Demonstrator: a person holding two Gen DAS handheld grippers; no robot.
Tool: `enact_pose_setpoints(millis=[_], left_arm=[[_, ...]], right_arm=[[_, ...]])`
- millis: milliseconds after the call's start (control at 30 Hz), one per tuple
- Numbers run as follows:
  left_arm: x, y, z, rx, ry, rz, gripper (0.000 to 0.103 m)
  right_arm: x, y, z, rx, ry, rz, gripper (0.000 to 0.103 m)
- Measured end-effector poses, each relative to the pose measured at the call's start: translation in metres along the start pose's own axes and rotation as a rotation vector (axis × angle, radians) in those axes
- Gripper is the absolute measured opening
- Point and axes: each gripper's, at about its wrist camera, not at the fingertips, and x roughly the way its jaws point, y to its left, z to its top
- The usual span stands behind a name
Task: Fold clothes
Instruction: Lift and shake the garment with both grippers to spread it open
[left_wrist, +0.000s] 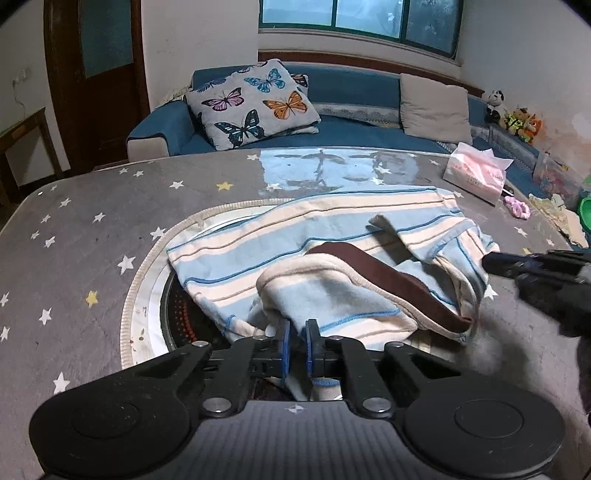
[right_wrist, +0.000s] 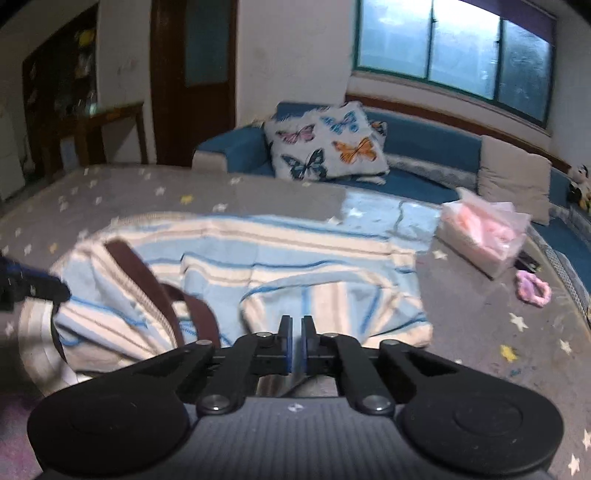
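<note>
A light-blue and cream striped garment (left_wrist: 258, 254) with a brown band (left_wrist: 388, 273) lies crumpled in the middle of the star-patterned table (left_wrist: 74, 240). My left gripper (left_wrist: 297, 332) is shut on its near edge, and cloth shows between the blue pads. In the right wrist view the same garment (right_wrist: 295, 258) spreads ahead, and my right gripper (right_wrist: 296, 328) is shut at its near hem. The right gripper (left_wrist: 491, 262) meets the garment's right edge in the left wrist view. From the right wrist view, the left gripper (right_wrist: 55, 291) sits at the garment's left side.
A round recessed opening (left_wrist: 173, 306) lies under the garment. A pink tissue pack (left_wrist: 476, 173) and a pink scrunchie (left_wrist: 517, 210) sit at the far right of the table. Behind the table is a blue sofa (left_wrist: 351, 92) with a butterfly cushion (left_wrist: 251, 103).
</note>
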Motion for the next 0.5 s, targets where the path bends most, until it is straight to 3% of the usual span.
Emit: enact_pose_setpoints(millis=[167,267,300,367,433,500], left_arm=[[-0.007,0.004,0.010,0.023,-0.057,0.032,0.014],[-0.007,0.008,0.021,0.012,-0.099,0.049,0.054],[-0.005,0.008,0.023,0.018,-0.105,0.046,0.058],[0.001,0.008,0.027,0.032,-0.102,0.040,0.058],[0.008,0.007,0.029,0.049,-0.093,0.025,0.058],[0.017,0.006,0.030,0.065,-0.087,0.009,0.052]], right_arm=[[-0.024,-0.012,-0.004,-0.012,-0.009,0.022,0.005],[-0.023,-0.002,-0.005,-0.067,-0.010,0.028,0.009],[-0.020,0.001,-0.004,-0.077,-0.010,0.032,0.010],[-0.012,0.011,-0.002,-0.103,-0.007,0.041,0.015],[-0.003,0.023,-0.001,-0.138,-0.002,0.048,0.028],[0.006,0.033,-0.001,-0.179,0.005,0.044,0.028]])
